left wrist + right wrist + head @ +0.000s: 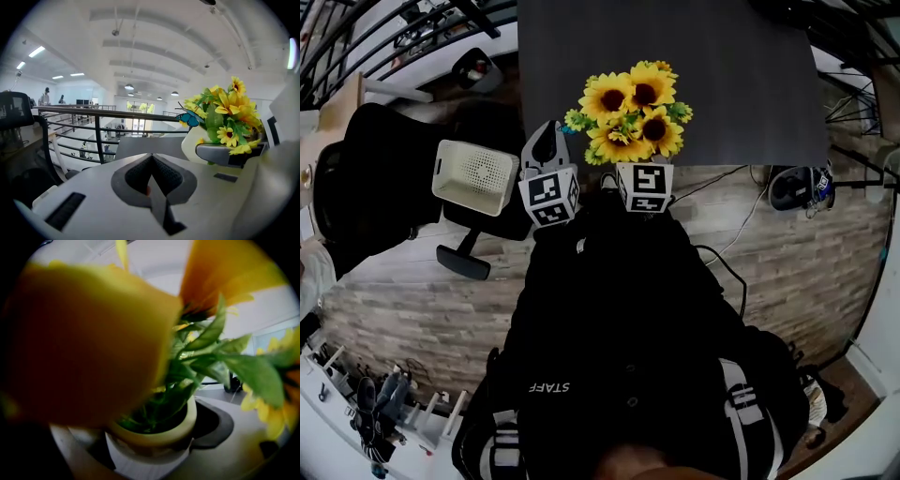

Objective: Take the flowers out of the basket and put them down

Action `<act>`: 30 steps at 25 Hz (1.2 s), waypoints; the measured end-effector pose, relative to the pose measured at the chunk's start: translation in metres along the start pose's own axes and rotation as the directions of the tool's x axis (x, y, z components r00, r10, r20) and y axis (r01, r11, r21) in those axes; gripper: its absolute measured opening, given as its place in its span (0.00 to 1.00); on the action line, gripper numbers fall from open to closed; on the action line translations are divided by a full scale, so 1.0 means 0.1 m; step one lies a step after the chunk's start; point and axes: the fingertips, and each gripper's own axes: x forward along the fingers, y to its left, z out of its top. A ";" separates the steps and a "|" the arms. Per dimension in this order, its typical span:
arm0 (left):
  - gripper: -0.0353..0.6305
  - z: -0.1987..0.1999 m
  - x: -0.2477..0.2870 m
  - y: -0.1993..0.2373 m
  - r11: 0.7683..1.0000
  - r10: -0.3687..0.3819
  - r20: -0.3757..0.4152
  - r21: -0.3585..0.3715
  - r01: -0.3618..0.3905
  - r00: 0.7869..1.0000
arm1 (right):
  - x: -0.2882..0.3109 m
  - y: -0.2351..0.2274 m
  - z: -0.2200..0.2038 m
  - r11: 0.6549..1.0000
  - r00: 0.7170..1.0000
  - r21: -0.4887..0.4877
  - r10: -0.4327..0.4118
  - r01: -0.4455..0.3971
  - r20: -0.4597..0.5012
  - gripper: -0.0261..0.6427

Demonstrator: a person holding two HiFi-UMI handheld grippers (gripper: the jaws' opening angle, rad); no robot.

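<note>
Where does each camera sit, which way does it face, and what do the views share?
Head view: on the head, facing steeply down at the sunflowers; jacket, left gripper, right gripper show.
Left gripper view: on that gripper, facing past its shut jaws toward a railing.
Right gripper view: on that gripper, facing the pot it clamps.
Shared: the sunflowers.

Wood-plank floor (422, 309) underfoot, grey-brown, with loose cables (748, 211) trailing across it; dark grey table (722, 84) ahead; black office chair (384, 178) to the left of the table; black metal railing (93, 124) beyond, with an open hall behind its bars; white vaulted ceiling (154, 42), ribbed with broad beams; strip lights (36, 51) lit at the left, round pendant lamps (129, 86) further off; bright windows (138, 108) at the far end; white wall base (877, 375) low at the right.
</note>
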 end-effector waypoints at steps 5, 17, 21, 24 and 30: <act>0.05 -0.29 0.10 -0.06 1.000 -0.005 -0.029 0.009 0.005 1.000 | 0.01 -0.06 -0.37 1.000 0.999 0.010 -0.008 0.008 -0.036 0.84; 0.05 -1.15 0.37 0.05 1.000 0.012 -0.091 0.013 -0.011 0.996 | 0.34 -0.16 -1.37 1.000 0.996 0.003 -0.007 0.008 -0.092 0.84; 0.05 -1.30 0.46 0.09 1.000 0.024 -0.094 0.012 -0.023 0.995 | 0.45 -0.21 -1.54 1.000 0.996 0.008 -0.008 0.009 -0.094 0.84; 0.05 -1.37 0.50 0.07 0.999 0.031 -0.099 0.009 -0.031 0.995 | 0.49 -0.24 -1.67 1.000 0.994 0.012 -0.003 0.004 -0.107 0.84; 0.05 -1.48 0.59 0.02 1.000 0.031 -0.113 0.010 -0.030 0.993 | 0.58 -0.30 -1.92 1.000 0.989 0.024 0.005 -0.001 -0.149 0.84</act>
